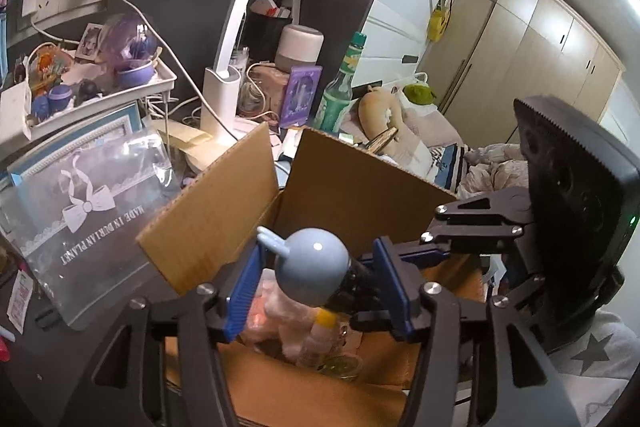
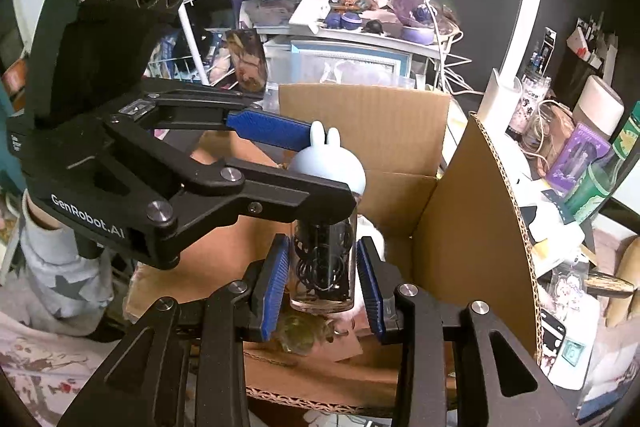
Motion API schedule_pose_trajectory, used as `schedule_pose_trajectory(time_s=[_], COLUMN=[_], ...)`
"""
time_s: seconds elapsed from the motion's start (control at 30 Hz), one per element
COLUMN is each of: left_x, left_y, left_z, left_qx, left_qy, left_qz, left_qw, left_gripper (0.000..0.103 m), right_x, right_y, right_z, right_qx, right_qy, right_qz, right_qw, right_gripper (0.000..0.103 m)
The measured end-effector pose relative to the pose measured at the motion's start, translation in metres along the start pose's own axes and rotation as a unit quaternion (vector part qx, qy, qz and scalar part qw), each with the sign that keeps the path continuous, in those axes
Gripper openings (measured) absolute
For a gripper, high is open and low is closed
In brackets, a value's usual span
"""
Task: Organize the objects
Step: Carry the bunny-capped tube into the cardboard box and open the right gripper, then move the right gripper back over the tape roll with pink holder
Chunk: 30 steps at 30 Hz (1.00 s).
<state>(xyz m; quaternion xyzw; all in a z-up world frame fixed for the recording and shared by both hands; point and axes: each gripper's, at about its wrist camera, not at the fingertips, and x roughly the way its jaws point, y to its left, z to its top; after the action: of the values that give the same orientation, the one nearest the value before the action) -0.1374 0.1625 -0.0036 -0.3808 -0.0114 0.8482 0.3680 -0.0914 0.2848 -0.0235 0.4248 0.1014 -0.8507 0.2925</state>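
A clear jar (image 2: 324, 267) full of black hair ties, topped by a light-blue rabbit-eared lid (image 2: 330, 167), hangs over an open cardboard box (image 2: 472, 227). My left gripper (image 2: 316, 163) is shut on the lid; in the left wrist view the lid (image 1: 312, 267) sits between its blue pads (image 1: 244, 291). My right gripper (image 2: 324, 283) straddles the jar body with its blue pads (image 2: 276, 279) slightly apart from the glass, open. Inside the box lie a pink plush (image 1: 276, 315), a small yellow-capped bottle (image 1: 320, 339) and a round clear item (image 2: 300, 335).
The box flaps (image 1: 212, 211) stand up around the opening. A white desk lamp (image 1: 222, 87), a green bottle (image 1: 340, 87), a clear pouch (image 1: 92, 211) and a cluttered white shelf (image 1: 100, 99) surround it. A bed (image 1: 460, 155) and wardrobes (image 1: 540, 47) lie beyond.
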Motion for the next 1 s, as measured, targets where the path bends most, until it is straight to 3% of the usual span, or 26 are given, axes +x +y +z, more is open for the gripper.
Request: schedule_pose_trajectory(time_s=[0.03, 0.1, 0.47, 0.7, 0.83, 1.0], left_x=[-0.001, -0.002, -0.028, -0.07, -0.108, -0.165], left_y=[0.0, 0.003, 0.005, 0.011, 0.022, 0.05], left_z=[0.0, 0.001, -0.005, -0.024, -0.042, -0.082], left_qx=[0.0, -0.003, 0.004, 0.011, 0.003, -0.031], left_qy=[0.0, -0.004, -0.02, -0.047, -0.07, -0.103], left_qz=[0.003, 0.007, 0.031, 0.054, 0.076, 0.133], left_qw=[1.0, 1.0, 0.9993, 0.9974, 0.9947, 0.9852], left_gripper=[0.065, 0.069, 0.073, 0.074, 0.075, 0.079], right_x=[0.0, 0.0, -0.008, -0.023, -0.025, -0.006], right_y=[0.0, 0.0, 0.003, 0.031, 0.065, 0.128], right_z=[0.0, 0.0, 0.001, 0.011, 0.022, 0.037], right_qx=[0.001, 0.001, 0.0, -0.019, -0.049, -0.105], right_qy=[0.001, 0.001, -0.009, -0.052, -0.079, -0.089], right_qz=[-0.001, -0.008, -0.026, -0.027, -0.004, 0.065], right_qw=[1.0, 1.0, 1.0, 0.998, 0.996, 0.988], right_gripper=[0.032, 0.035, 0.042, 0.043, 0.044, 0.05])
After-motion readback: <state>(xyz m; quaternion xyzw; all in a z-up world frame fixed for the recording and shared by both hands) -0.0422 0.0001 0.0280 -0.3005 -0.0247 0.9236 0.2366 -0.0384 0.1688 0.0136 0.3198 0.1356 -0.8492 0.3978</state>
